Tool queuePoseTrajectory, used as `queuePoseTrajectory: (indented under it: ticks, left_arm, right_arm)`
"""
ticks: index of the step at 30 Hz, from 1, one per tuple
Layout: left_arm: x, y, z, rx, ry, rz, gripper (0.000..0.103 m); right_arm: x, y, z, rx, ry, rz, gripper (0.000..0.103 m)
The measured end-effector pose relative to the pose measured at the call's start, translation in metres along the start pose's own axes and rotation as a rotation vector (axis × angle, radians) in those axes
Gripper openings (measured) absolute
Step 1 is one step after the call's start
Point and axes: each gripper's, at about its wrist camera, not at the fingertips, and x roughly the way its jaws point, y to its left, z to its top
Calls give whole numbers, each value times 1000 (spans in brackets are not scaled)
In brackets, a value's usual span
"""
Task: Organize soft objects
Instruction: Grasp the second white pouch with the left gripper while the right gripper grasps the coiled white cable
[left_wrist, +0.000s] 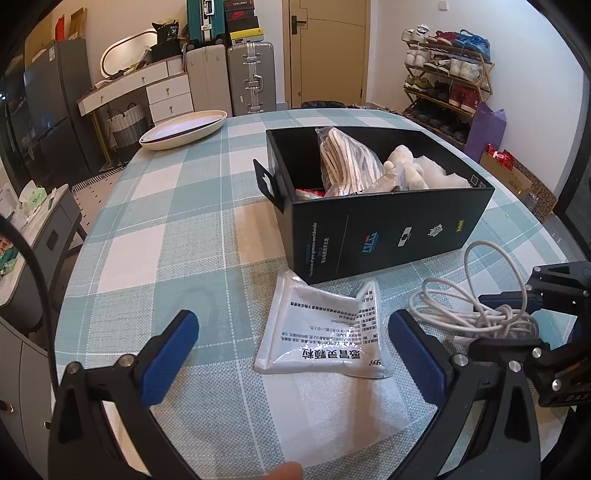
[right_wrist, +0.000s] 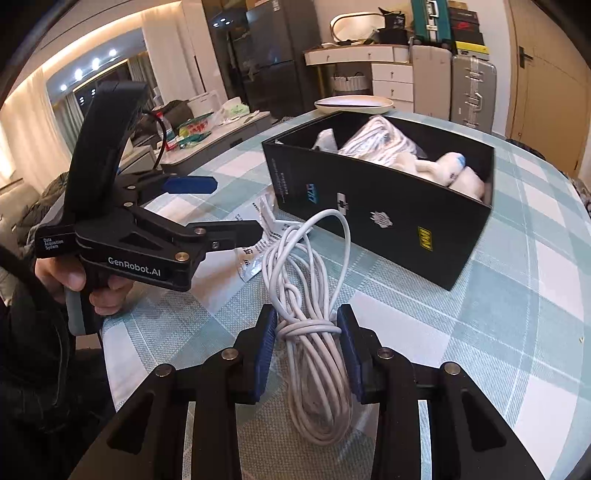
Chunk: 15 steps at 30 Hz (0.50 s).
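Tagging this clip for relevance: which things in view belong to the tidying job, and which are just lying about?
Job: white cable, pinched in the right gripper; sachet before the open left gripper; black box.
Lying about: oval dish, suitcases, shoe rack.

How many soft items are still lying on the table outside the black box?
2. The white packet lies flat before the left tool. The coiled white cable sits between the right tool pads. The box may hide others behind it.

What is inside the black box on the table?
The black box holds a bagged white cord bundle, a cream plush toy and clear wrapping. Something red shows underneath; the bottom is covered.
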Motion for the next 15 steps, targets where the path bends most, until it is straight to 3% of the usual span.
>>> queuePoseTrajectory:
  ticks: [9,15]
  left_arm:
    - [5,-6,-3,17,20,1,103]
    - [9,-9,-3,22,34,-3,103]
  right_arm:
    - [-31,-11,4,46,-133,-1,34]
    - [-31,-18,3,37,-113,-17,33]
